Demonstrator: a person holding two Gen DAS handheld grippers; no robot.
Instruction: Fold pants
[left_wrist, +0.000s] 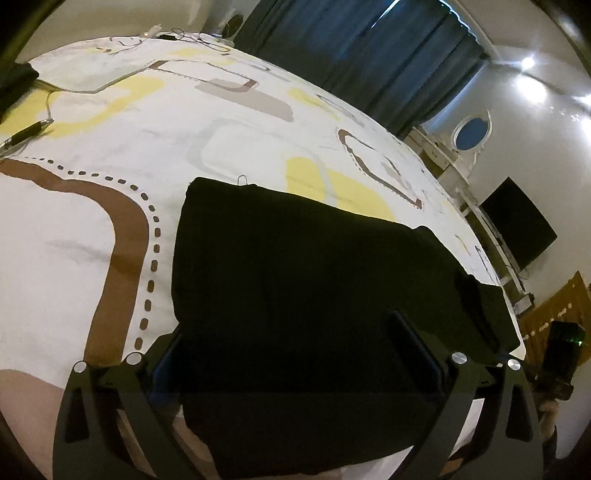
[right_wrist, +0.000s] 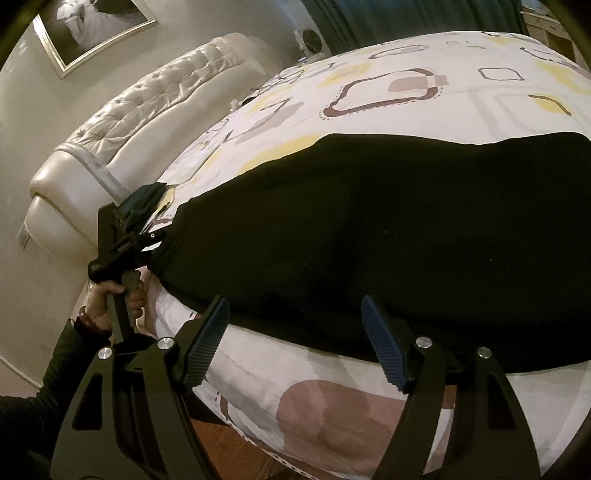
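Note:
The black pants lie folded into a wide rectangle on the patterned bedsheet, near the bed's front edge. My left gripper is open, its jaws spread wide over the near edge of the pants, holding nothing. In the right wrist view the pants stretch across the bed. My right gripper is open, with both blue-padded fingers at the pants' near edge, nothing between them. The left gripper also shows in the right wrist view, at the pants' left end.
A pen and a cable lie on the sheet at far left. A tufted cream headboard stands left of the bed. Dark blue curtains, a shelf and a dark monitor are beyond the far side.

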